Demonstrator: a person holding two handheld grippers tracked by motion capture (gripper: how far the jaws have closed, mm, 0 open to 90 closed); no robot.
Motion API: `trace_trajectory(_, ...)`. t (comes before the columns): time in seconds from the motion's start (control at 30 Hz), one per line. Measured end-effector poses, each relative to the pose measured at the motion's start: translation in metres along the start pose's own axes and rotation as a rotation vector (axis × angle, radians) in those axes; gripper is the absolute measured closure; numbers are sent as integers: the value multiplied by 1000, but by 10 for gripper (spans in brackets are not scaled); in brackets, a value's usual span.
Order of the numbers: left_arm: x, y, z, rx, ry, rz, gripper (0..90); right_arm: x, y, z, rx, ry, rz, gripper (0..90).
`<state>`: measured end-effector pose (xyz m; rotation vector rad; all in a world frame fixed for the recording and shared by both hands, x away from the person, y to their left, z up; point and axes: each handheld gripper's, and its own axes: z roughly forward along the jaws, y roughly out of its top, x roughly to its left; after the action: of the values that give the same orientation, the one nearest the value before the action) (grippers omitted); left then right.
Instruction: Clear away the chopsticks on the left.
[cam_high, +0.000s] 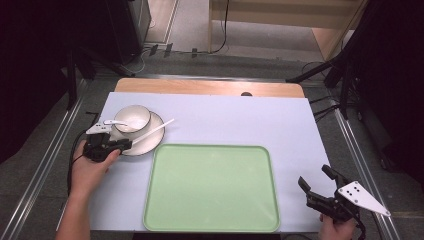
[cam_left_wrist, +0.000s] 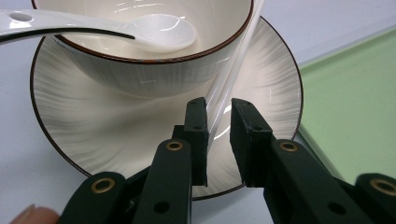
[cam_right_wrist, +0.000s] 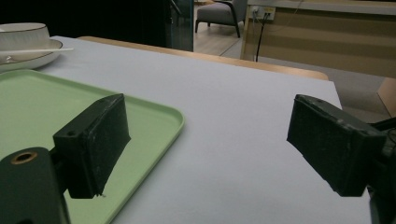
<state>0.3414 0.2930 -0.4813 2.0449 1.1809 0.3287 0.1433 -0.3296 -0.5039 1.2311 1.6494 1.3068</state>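
One bowl (cam_left_wrist: 140, 70) (one spoon (cam_left_wrist: 159, 32) inside) sits on one saucer (cam_left_wrist: 275, 93) beside one green tray (cam_high: 212, 187). The left gripper (cam_left_wrist: 219, 126), narrowly parted, straddles one white stick (cam_left_wrist: 233, 74); the right gripper (cam_right_wrist: 205, 144) gapes empty.

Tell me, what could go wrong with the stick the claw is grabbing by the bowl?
The left gripper has its jaws around a thin white stick lying across the plate and leaning on the bowl, with a small gap still showing. If squeezed off-centre, the smooth stick might slip out. Pulling it could also nudge the bowl and rattle the spoon resting inside. The stick's far end could bump the green tray nearby.
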Motion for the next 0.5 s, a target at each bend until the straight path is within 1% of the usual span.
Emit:
trace_trajectory(0.17, 0, 0, 2, 9, -6, 2, 768, 0, 0, 0, 0, 1, 0, 127)
trace_trajectory(0.2, -2, -1, 5, 26, 2, 17, 768, 0, 0, 0, -1, 0, -1, 127)
trace_trajectory(0.23, -2, -1, 5, 26, 2, 17, 767, 0, 0, 0, -1, 0, -1, 127)
trace_trajectory(0.27, -4, -1, 9, 45, 9, 31, 767, 0, 0, 0, 1, 1, -1, 127)
trace_trajectory(0.3, -5, -2, 10, 51, 10, 38, 767, 1, 0, 0, 1, 1, -2, 127)
trace_trajectory(0.33, -5, -2, 10, 51, 10, 38, 767, 1, 0, 0, 1, -1, -5, 127)
trace_trajectory(0.4, -8, -2, 14, 60, 12, 55, 763, 1, 0, 0, 0, 0, -6, 127)
trace_trajectory(0.5, -10, -2, 17, 66, 13, 65, 754, 0, 0, 0, -1, 1, -3, 127)
